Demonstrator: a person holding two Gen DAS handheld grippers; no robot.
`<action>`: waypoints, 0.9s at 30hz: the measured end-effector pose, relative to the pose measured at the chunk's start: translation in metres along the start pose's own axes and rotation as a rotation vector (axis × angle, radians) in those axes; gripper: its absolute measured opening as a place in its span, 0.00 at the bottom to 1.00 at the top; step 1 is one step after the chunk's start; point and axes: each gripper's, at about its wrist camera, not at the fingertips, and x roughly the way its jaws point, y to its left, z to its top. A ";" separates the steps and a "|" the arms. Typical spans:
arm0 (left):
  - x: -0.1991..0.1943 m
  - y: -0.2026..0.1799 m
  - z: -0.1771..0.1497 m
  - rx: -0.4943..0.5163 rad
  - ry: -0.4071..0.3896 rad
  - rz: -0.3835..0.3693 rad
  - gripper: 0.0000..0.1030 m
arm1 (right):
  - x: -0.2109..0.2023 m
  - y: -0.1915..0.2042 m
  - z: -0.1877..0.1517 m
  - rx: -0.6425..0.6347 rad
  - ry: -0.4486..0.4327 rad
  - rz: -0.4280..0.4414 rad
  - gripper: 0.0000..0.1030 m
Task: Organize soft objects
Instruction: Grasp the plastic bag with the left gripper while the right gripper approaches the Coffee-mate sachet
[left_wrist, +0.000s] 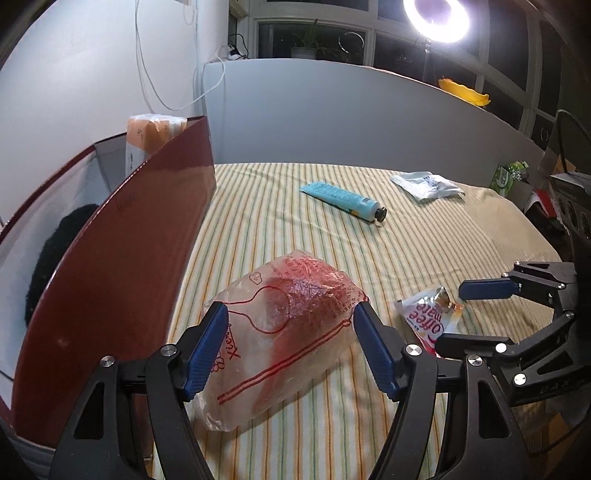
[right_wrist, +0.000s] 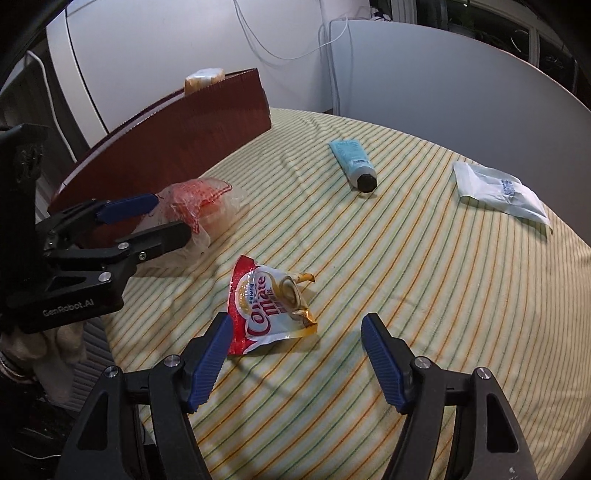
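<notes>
Your left gripper (left_wrist: 288, 345) is open astride the crinkly clear red-printed plastic bag (left_wrist: 284, 328); the thin film could slip out. Right gripper (right_wrist: 295, 360) is open, empty, above the torn red-white creamer sachet (right_wrist: 271, 306).

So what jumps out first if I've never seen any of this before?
Two pairs of blue-padded fingers, each open around a wrapper on the striped cloth: the left gripper straddles a clear red-printed bag, the right gripper a creamer packet. A red box stands at the left, a blue tube farther back.
</notes>
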 end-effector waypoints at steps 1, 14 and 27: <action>0.001 0.001 -0.001 0.001 0.001 -0.003 0.68 | 0.000 0.001 0.000 -0.006 0.001 0.004 0.66; 0.016 0.001 0.006 -0.005 -0.017 0.021 0.73 | 0.010 0.011 0.005 -0.048 -0.002 -0.016 0.66; 0.030 -0.002 0.009 0.006 0.001 0.068 0.73 | 0.015 0.011 0.007 -0.070 -0.003 -0.025 0.66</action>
